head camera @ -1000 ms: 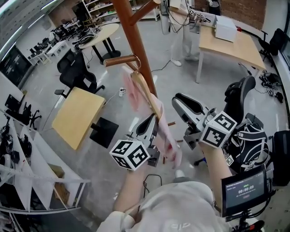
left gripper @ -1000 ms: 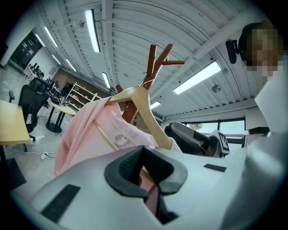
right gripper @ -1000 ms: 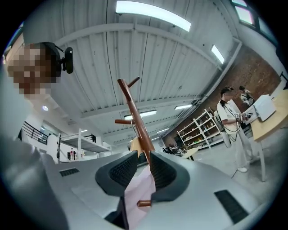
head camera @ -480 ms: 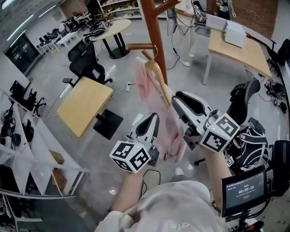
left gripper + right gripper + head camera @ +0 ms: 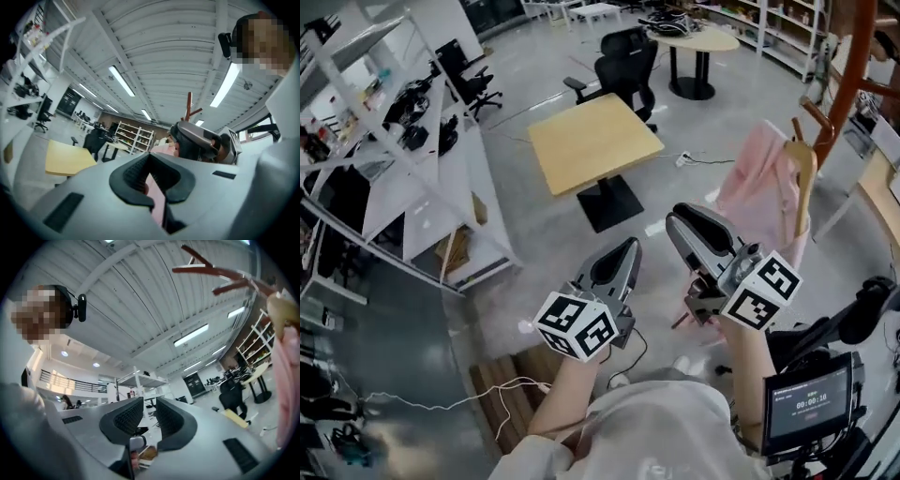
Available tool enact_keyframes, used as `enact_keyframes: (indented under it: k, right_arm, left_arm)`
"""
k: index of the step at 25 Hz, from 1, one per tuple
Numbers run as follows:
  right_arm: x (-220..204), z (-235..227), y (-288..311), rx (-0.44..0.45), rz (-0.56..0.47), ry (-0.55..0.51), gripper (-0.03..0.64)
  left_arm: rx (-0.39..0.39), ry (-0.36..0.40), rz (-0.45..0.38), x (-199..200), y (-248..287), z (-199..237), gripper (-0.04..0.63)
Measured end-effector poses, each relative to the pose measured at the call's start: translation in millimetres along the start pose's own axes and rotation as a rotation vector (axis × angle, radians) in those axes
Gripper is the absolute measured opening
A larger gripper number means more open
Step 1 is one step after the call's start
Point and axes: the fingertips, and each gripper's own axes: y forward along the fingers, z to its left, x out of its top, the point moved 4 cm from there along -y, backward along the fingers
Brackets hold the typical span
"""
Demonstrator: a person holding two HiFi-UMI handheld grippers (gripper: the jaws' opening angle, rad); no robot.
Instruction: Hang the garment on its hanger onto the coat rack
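A pink garment [image 5: 755, 187] hangs on a wooden hanger [image 5: 807, 173], hooked on the brown coat rack [image 5: 847, 66] at the right edge of the head view. Neither gripper touches it. My left gripper [image 5: 628, 246] sits low in the middle, well left of the garment, its tips together [image 5: 149, 157] and holding nothing I can make out. My right gripper [image 5: 680, 216] is just below and left of the garment's hem, with a narrow empty gap between its pads [image 5: 144, 401]. The right gripper view shows the garment [image 5: 286, 380] and hanger [image 5: 281, 310] at its far right.
A yellow square table [image 5: 595, 141] stands ahead, with a black office chair [image 5: 628, 56] and a round table [image 5: 692, 39] beyond. White shelving [image 5: 403, 169] lines the left. A timer screen [image 5: 811, 408] is at bottom right, and a cable [image 5: 441, 403] lies on the floor.
The head view has swung left. The garment hung between the two grippers before; now it hangs on the rack at the right, and both grippers are clear of it.
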Motion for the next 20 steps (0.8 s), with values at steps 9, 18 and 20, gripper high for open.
enact_keyframes:
  k: [9, 18, 20]
  right_arm:
    - [-129.3, 108.1, 103.5, 0.328, 0.223, 0.159, 0.086]
    - [-194.6, 183.6, 143.8, 0.451, 0.351, 0.251, 0.084]
    - [-195.7, 186.5, 143.2, 0.460, 0.359, 0.263, 0.084]
  left_arm:
    - [0.385, -0.005, -0.101, 15.5, -180.6, 74.4, -0.005]
    - [0.536, -0.059, -0.146, 10.8, -287.5, 98.9, -0.005]
    - [0.526, -0.059, -0.169, 13.3, -290.1, 95.1, -0.005]
